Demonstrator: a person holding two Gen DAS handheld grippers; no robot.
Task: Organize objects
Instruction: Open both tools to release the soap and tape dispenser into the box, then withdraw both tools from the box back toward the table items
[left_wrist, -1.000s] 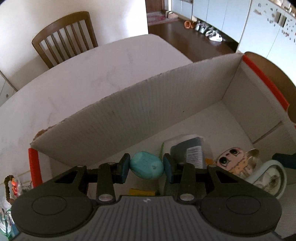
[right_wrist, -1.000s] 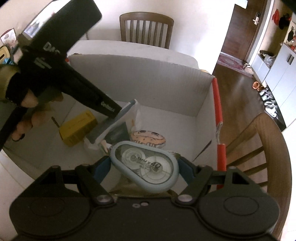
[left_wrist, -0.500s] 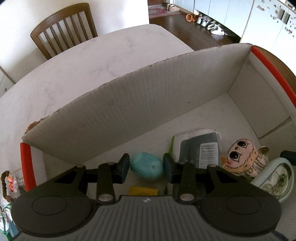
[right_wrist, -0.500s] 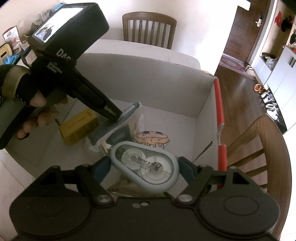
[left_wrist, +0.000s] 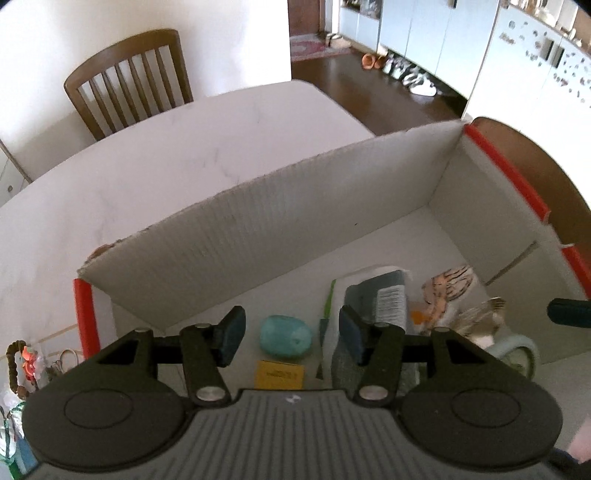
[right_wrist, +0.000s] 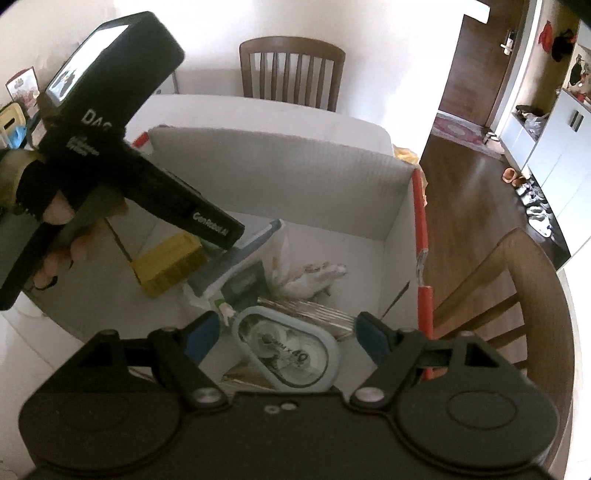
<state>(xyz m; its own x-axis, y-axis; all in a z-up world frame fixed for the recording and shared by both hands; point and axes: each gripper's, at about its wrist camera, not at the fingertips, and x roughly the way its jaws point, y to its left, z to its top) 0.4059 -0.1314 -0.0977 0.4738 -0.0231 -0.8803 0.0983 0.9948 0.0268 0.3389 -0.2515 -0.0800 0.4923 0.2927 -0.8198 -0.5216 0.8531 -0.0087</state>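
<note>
Both grippers hang over an open cardboard box (left_wrist: 280, 236). My left gripper (left_wrist: 288, 334) is open above a teal oval object (left_wrist: 285, 341) lying loose on the box floor, with a yellow box (left_wrist: 280, 373) just below it. My right gripper (right_wrist: 284, 338) is open; the pale blue correction tape dispenser (right_wrist: 291, 352) lies free between its fingers in the box. The left gripper's body (right_wrist: 122, 166) shows at the left of the right wrist view.
In the box lie a grey packet (left_wrist: 380, 295), a striped soft toy (left_wrist: 448, 286), a yellow box (right_wrist: 168, 266) and foil wrappers (right_wrist: 306, 310). The box has red edge strips (right_wrist: 421, 236). Wooden chairs (left_wrist: 129, 81) stand around the white table (left_wrist: 147, 177).
Both grippers opened. The teal object dropped from the left gripper and the tape dispenser from the right gripper into the box. Both grippers rose a little.
</note>
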